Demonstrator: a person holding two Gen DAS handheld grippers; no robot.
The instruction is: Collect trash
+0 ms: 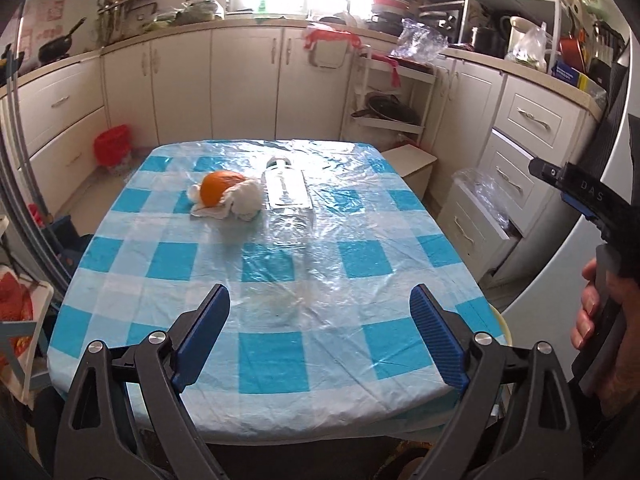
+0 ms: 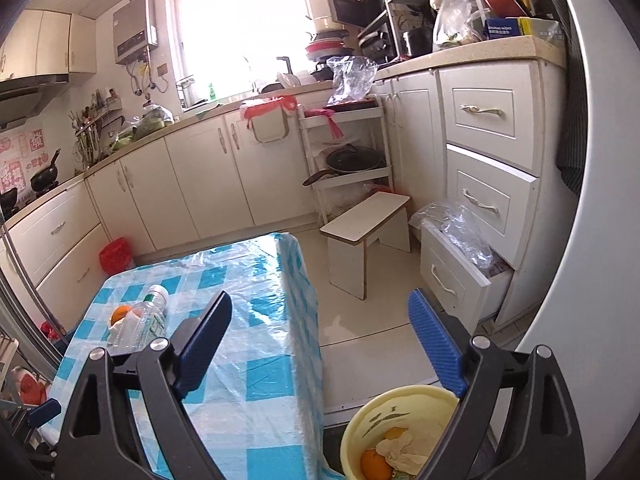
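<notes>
An orange peel (image 1: 221, 187) lies on crumpled white tissue (image 1: 240, 204) mid-table, beside a clear plastic bottle (image 1: 286, 188) lying on its side on the blue-checked tablecloth (image 1: 280, 356). My left gripper (image 1: 320, 336) is open and empty above the table's near edge. My right gripper (image 2: 320, 348) is open and empty, off the table's right side, above a yellow bin (image 2: 360, 420) holding orange peel (image 2: 374, 462) and tissue (image 2: 404, 450). The bottle (image 2: 146, 320), the peel (image 2: 120, 314) and the tablecloth (image 2: 260, 360) also show in the right wrist view. The right gripper's body (image 1: 592, 200) shows at the left view's right edge.
A white stool (image 2: 366, 236) stands past the table's right side. An open drawer with plastic bags (image 2: 460, 256) juts from the right cabinets. A red bin (image 1: 114, 146) sits on the floor at far left. A pan rack (image 2: 348, 160) stands by the cabinets.
</notes>
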